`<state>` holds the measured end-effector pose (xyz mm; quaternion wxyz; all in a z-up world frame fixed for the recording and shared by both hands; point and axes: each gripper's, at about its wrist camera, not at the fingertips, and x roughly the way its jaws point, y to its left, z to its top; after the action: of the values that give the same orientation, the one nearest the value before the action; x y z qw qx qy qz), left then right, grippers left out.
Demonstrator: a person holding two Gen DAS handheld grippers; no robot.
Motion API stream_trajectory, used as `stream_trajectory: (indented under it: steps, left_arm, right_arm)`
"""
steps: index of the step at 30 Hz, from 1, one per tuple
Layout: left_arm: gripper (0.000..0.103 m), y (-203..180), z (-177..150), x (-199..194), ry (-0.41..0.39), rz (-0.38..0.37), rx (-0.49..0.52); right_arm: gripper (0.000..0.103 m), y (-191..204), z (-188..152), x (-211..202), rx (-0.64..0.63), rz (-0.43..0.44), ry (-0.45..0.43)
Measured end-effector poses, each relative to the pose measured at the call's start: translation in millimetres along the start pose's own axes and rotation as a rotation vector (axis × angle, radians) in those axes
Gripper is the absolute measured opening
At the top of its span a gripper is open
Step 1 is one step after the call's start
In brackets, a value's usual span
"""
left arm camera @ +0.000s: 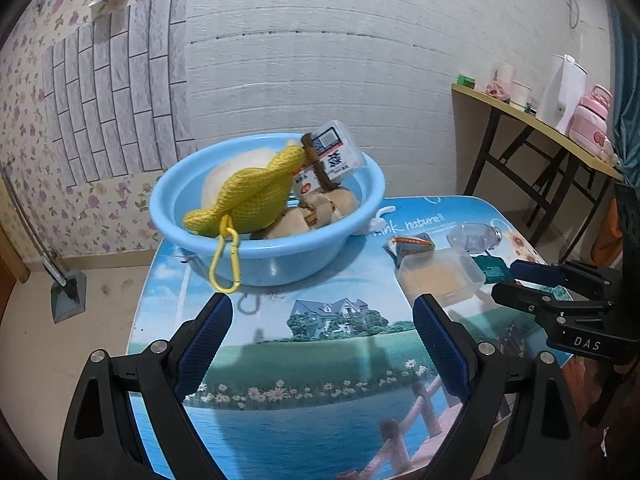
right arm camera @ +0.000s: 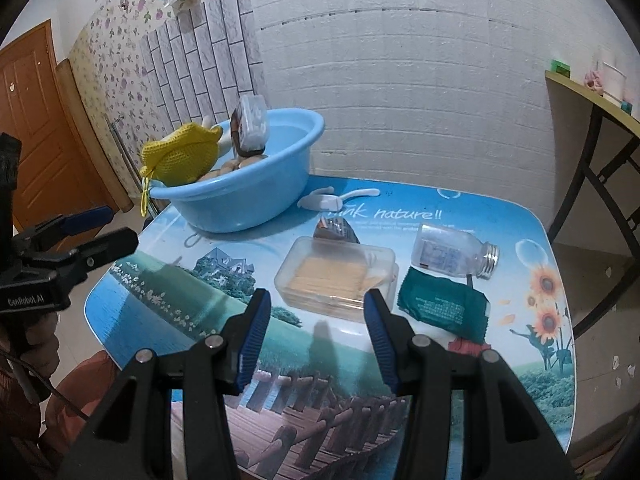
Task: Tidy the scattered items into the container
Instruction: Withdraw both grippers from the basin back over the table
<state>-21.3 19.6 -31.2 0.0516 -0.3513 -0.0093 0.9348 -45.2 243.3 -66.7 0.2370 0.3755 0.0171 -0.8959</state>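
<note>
A light blue basin [left arm camera: 280,260] [right arm camera: 248,204] stands at the table's far left corner. It holds a yellow knitted pouch [left arm camera: 248,196] with a yellow clip, small boxes and beige pieces. My left gripper [left arm camera: 323,312] hangs open over bare table just in front of the basin. On the table lie a clear plastic box [right arm camera: 336,276] of pale sticks, a green packet [right arm camera: 442,304], a clear bottle [right arm camera: 456,254] on its side, a small brown carton [right arm camera: 336,228] and a white hook [right arm camera: 336,199]. My right gripper [right arm camera: 317,304] is open, its fingertips just short of the clear box, nothing between them.
The table [right arm camera: 180,280] has a printed landscape top with rounded edges and stands against a white wall. A wooden side table [left arm camera: 532,120] with cups, a white kettle and a pink flask stands at the right. A brown door [right arm camera: 32,120] is at the left.
</note>
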Motion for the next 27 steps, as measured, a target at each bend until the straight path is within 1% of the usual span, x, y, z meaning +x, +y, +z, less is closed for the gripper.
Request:
stream_trajectory:
  steps: [10, 16, 27]
  left_arm:
    - [0.092, -11, -5, 15, 0.041, -0.037, -0.001]
    - [0.092, -24, -6, 27, 0.070, -0.053, 0.020]
    - [0.092, -47, -1, 50, 0.108, -0.085, 0.034]
  right_arm:
    - [0.048, -19, -8, 5, 0.032, -0.033, 0.024]
    - [0.048, -34, -10, 6, 0.064, -0.054, 0.023]
    - [0.048, -64, -15, 14, 0.115, -0.102, 0.034]
